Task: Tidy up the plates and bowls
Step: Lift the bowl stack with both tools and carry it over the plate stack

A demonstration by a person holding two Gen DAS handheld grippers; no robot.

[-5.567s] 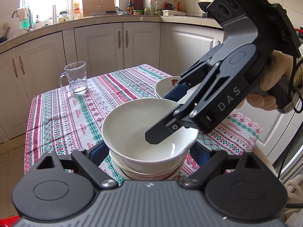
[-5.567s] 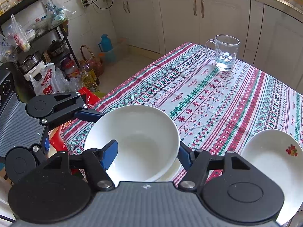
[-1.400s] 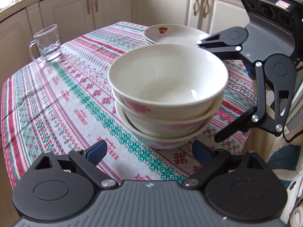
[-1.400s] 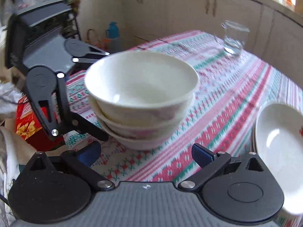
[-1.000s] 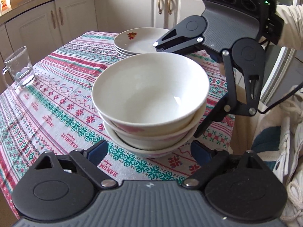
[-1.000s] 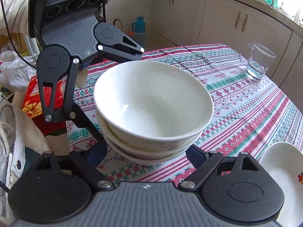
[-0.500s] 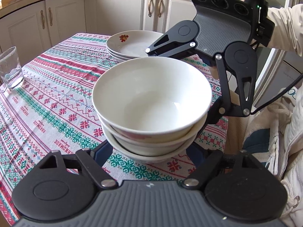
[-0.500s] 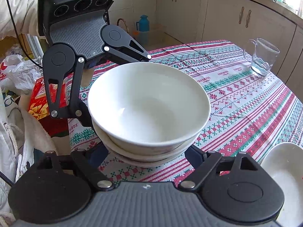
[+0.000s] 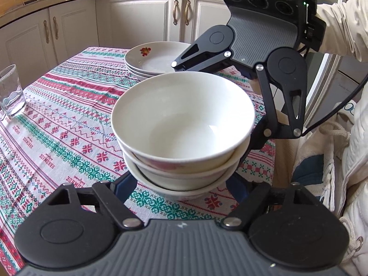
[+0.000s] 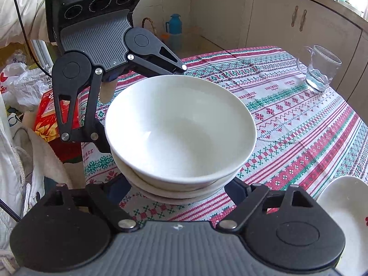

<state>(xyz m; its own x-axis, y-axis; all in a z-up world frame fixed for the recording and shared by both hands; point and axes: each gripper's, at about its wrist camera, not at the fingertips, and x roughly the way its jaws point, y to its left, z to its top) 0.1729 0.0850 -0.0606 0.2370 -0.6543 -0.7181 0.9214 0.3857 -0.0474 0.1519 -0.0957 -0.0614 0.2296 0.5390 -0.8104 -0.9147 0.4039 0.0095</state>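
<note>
The bowls, three nested white ones, stand near the table's edge on the patterned cloth. The lower two show only as rims and bands of side wall; faint pink marks on them are too cut off to read.

Both tongs face each other across the stack. The left gripper has its jaws wide apart, one blue-padded finger at each side of the bottom bowl. The right gripper straddles the stack from the opposite side, jaws also apart. Whether any pad actually touches china cannot be told: the fingertips are hidden under the bowl rims in each gripper's own view, and the far fingers vanish behind the stack in the other.

The plates sit stacked beyond the bowls, partly blocked by the right gripper's upper finger; a red flower mark shows on the top one. The right wrist view catches only a cropped piece of them at the lower right corner.

A glass mug stands well apart from the bowls, whole in the right wrist view, cut by the frame edge in the left.

Only the right wrist view shows the floor side: a blue flask, a red box and plastic bags. Only the left shows the white cabinets head-on.
</note>
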